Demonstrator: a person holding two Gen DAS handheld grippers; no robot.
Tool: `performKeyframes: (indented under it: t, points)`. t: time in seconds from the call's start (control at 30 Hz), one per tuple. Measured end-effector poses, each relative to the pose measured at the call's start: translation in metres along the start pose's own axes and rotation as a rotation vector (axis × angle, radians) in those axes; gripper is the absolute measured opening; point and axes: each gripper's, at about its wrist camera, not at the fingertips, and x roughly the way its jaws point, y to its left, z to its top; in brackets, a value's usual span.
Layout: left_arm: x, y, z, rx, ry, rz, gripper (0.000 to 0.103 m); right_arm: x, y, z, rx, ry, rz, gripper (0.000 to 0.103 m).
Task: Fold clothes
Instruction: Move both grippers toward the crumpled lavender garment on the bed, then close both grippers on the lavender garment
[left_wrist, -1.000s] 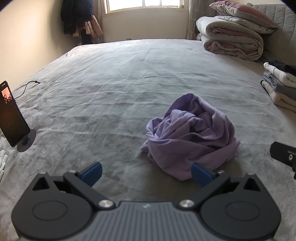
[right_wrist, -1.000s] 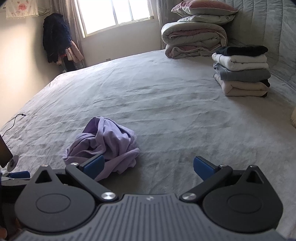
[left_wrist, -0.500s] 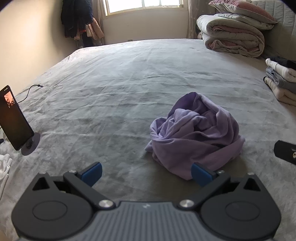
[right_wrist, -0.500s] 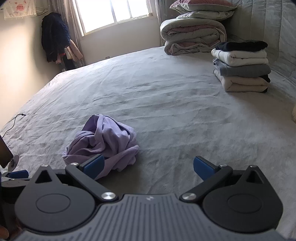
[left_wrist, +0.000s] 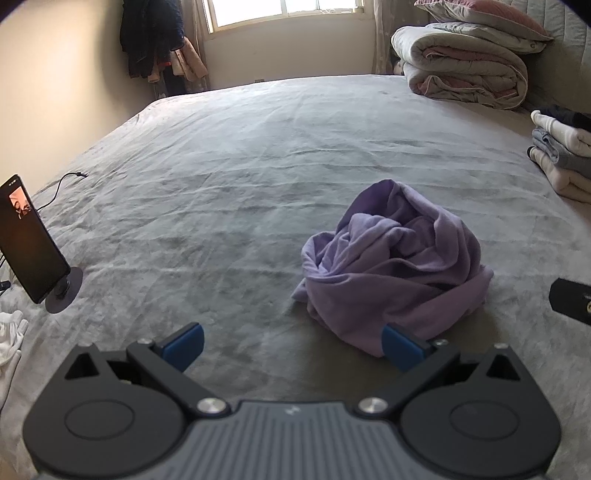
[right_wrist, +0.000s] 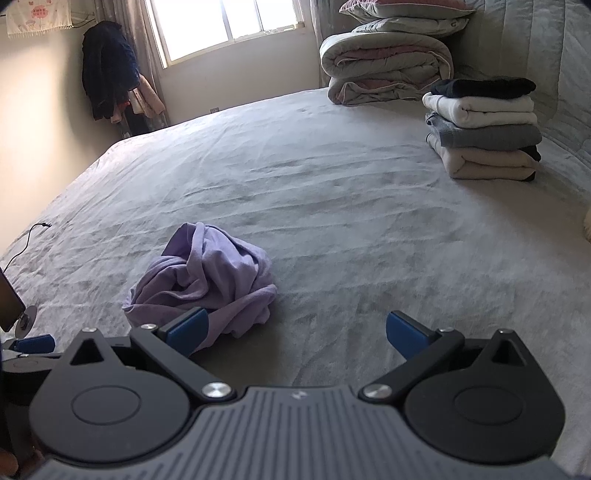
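Note:
A crumpled lilac garment (left_wrist: 395, 266) lies in a heap on the grey bed cover (left_wrist: 240, 177). My left gripper (left_wrist: 291, 349) is open just short of it, its right blue pad by the heap's near edge. In the right wrist view the same lilac garment (right_wrist: 203, 280) sits to the left, and my right gripper (right_wrist: 297, 332) is open over bare cover, its left pad in front of the heap's near edge. Neither gripper holds anything. A black part of the right gripper (left_wrist: 570, 301) shows at the left view's right edge.
A stack of folded clothes (right_wrist: 484, 129) stands at the right by the headboard, with rolled quilts and pillows (right_wrist: 388, 62) behind it. A phone on a round stand (left_wrist: 31, 243) and a cable (left_wrist: 62, 184) are at the left. White cloth (left_wrist: 11, 339) lies at the near left edge.
Both grippers have drifted slightly; the lilac heap sits a little further right and higher in the left view. Both stay open and the garment lies untouched.

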Motion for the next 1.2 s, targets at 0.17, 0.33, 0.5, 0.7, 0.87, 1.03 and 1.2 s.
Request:
performKeyframes:
  t: [0.17,0.33,0.5,0.7,0.87,1.03,1.2]
  points:
    - [0.005,0.003,0.003,-0.008,0.028,-0.019,0.102,0.001,-0.001,0.0,0.003,0.003,-0.009,0.103]
    - [0.015,0.016,0.013,-0.068,0.114,-0.069,0.102,0.002,-0.002,0.011,0.023,0.023,-0.026,0.103]
    - [0.022,0.032,0.031,-0.143,0.083,-0.132,0.102,0.001,0.002,0.036,0.01,-0.007,0.001,0.103]
    - [0.055,0.041,0.032,-0.232,0.096,-0.173,0.102,0.023,0.007,0.046,-0.013,0.009,0.05,0.103]
    - [0.078,0.045,0.037,-0.296,0.172,-0.289,0.1,0.042,0.005,0.045,0.026,0.045,0.143,0.103]
    - [0.09,0.049,0.036,-0.364,0.184,-0.362,0.085,0.062,0.003,0.044,0.066,0.08,0.235,0.089]
    - [0.093,0.054,0.037,-0.427,0.159,-0.46,0.051,0.08,0.003,0.042,0.094,0.11,0.326,0.067]
